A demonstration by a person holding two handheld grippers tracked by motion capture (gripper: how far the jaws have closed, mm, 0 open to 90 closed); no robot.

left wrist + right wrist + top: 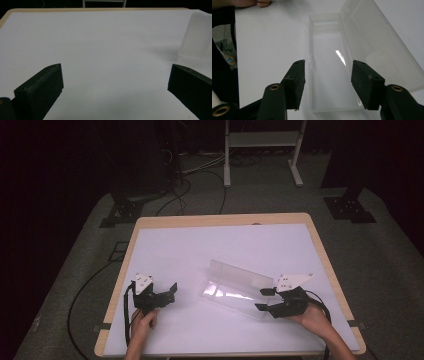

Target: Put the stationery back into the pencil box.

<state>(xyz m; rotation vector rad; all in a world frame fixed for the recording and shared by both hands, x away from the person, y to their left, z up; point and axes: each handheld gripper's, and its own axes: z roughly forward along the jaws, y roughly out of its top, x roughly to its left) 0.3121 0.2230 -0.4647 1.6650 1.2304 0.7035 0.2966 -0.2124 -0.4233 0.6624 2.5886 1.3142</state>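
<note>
While both hands sit near the front edge of the worktop (165,232), neither gripper holds anything. Left hand (141,324) comes in at the front-left corner w/ the left gripper (170,293) just beyond it, jaws wide apart over bare white surface, pointing toward the mid of the worktop; cable trails back off the front edge. In the left gripper view the two black jaws stand far apart, nothing btwn them, and the clear box edge shows at the far right.

Right hand (314,318) is at the front-right, w/ the right gripper (263,299) aimed leftward at the clear plastic box (231,289). Jaws apart, tips right at the box's near end. In the right gripper view the jaws straddle the box's near short end (329,75), one on each side, pads not pressing on it as far as I can tell; whether a pad brushes the wall can't be told.

Box lies lengthwise front-right of centre, empty, lid (377,45) hinged open and standing tilted along its far long side. Box is well apart from the left gripper.

Beyond it: bare white sheet up to the wooden far edge, then grey floor w/ cables (200,175) and a white stand frame (262,150).
</note>
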